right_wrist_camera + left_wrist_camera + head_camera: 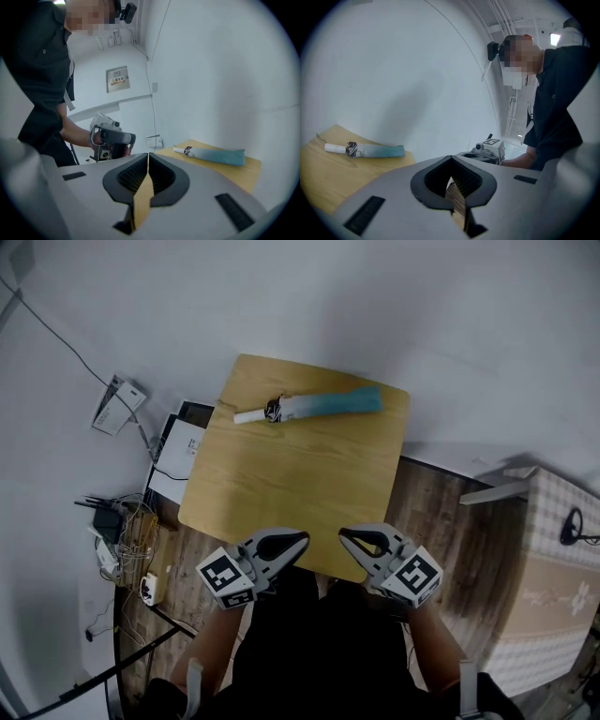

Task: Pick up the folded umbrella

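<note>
The folded umbrella (314, 406) lies across the far side of the small wooden table (291, 484); it is teal, fading to white, with a white handle at its left end. It also shows in the left gripper view as the umbrella (365, 150) and in the right gripper view as the umbrella (211, 154). My left gripper (302, 538) and right gripper (343, 535) hover at the table's near edge, tips pointing at each other, far from the umbrella. Both are shut with nothing in them. The left gripper (451, 160) and the right gripper (148, 158) show their jaws pressed together.
A router and tangled cables (122, 531) lie on the floor left of the table. A white box (117, 404) and flat white cartons (178, 446) sit by the wall. A patterned bed or box (548, 577) stands at the right. Dark wood floor surrounds the table.
</note>
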Available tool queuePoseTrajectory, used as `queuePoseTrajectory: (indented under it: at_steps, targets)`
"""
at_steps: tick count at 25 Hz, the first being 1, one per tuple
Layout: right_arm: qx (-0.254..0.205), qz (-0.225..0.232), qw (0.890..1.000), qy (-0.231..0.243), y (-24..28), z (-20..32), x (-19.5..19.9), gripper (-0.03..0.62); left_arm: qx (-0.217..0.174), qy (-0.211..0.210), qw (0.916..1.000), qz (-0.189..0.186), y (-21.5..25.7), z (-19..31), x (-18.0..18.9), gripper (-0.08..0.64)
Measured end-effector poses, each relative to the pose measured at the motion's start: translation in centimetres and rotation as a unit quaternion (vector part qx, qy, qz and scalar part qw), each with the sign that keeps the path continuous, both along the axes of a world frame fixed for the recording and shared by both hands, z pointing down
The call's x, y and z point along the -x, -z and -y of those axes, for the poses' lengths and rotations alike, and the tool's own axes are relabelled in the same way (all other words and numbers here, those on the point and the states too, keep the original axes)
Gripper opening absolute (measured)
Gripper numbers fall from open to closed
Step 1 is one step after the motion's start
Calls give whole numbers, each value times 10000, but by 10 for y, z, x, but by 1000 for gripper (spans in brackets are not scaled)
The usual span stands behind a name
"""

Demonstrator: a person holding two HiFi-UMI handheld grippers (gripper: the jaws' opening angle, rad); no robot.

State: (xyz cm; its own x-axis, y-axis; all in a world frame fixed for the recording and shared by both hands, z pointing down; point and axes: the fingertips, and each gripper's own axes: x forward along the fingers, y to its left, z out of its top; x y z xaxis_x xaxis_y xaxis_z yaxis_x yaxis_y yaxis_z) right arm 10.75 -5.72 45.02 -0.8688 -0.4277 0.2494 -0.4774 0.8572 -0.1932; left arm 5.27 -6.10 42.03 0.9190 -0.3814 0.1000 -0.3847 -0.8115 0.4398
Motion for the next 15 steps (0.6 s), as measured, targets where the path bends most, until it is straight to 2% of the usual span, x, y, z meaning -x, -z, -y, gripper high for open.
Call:
queuePoseTrajectory:
  at_steps: [4,8,12,15]
  targets:
    - [7,46,9996,-286,10,40,23,20,-28,-254,9995,-174,1,54,13,9]
    - [-3,-216,9986,-482,19,85,39,20,-101,-491,9979,-411,9,97,23,9]
    - [-118,-288,9970,-711,34,128,55,20,-86,-689,9955,-650,18,133,37,9]
    - [-21,-276,9950,-957,36,148,58,20,-42,-743,9952,-641,14,151,49,9]
